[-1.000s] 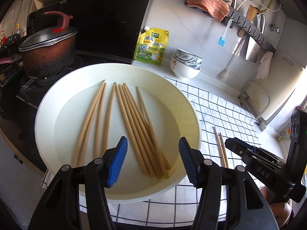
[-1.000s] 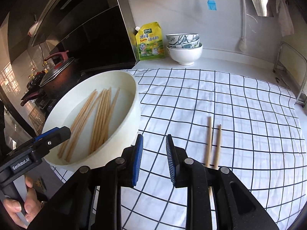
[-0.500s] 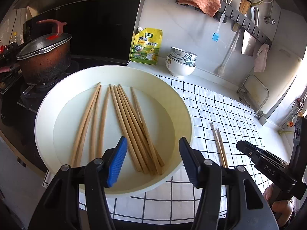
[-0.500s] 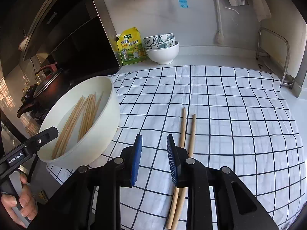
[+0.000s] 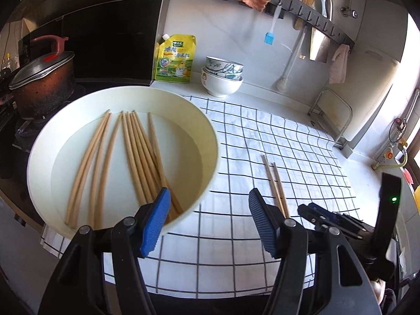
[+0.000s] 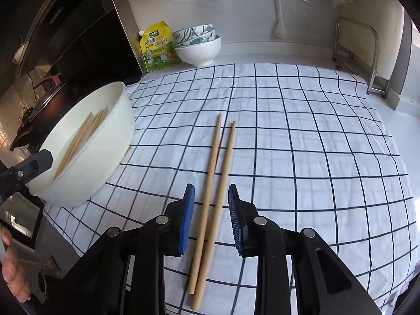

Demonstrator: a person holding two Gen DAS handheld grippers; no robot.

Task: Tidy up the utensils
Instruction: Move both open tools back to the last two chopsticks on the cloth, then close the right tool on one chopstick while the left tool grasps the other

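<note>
On the checked cloth (image 6: pixel 302 136), your right gripper (image 6: pixel 211 219) hovers open astride two loose chopsticks (image 6: pixel 218 173), so lower and pinch next, while your left gripper (image 5: pixel 207 216) gapes empty near the bowl (image 5: pixel 210 136).

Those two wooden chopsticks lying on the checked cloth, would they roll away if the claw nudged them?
The two chopsticks look round and slim, so they may roll sideways. The checked cloth probably slows them. They look stiff and light, likely lifting without bending.
</note>
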